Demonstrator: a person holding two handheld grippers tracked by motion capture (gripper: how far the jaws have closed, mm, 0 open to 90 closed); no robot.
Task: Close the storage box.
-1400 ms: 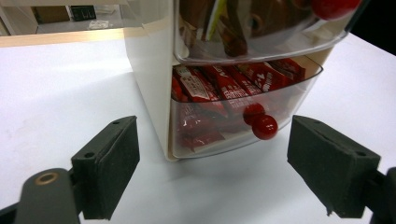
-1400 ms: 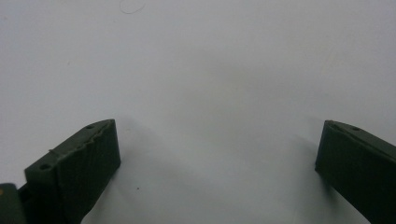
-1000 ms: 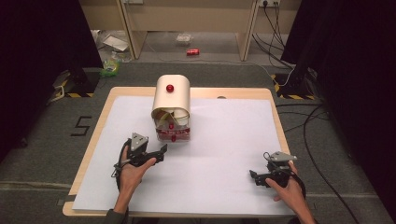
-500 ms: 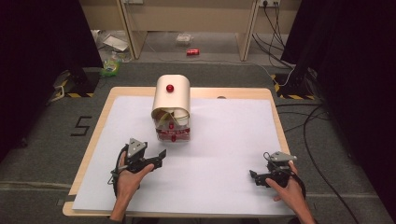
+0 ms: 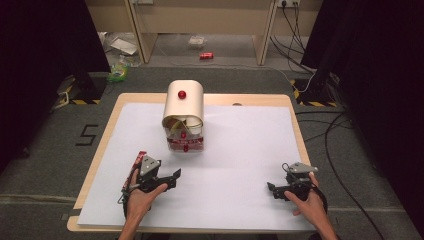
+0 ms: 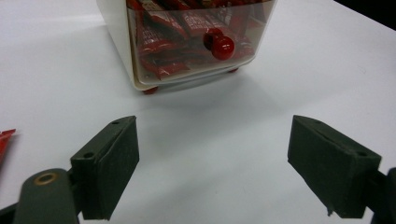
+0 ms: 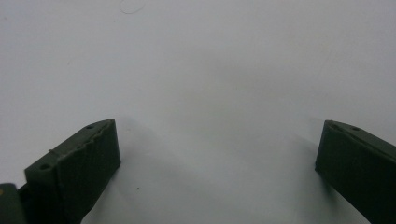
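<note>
A grey carpeted floor (image 5: 235, 75) is seen, flanked by black curtains (image 5: 45, 55); cables (image 5: 345, 135) are strewn rightward.

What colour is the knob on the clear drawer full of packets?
Red; the knob shows best in the left gripper view.

The left gripper view's top edge cuts off the box (image 6: 187, 42); the packet (image 6: 4, 140) is cropped too.

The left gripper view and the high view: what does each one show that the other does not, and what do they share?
The left gripper view alone makes the red packets legible behind the clear drawer front, and shows its own two jaws spread wide. The high view alone shows the container's rounded beige top, the right gripper and the wooden table edge. Both show the white container, its red drawer knob and the white sheet.
</note>
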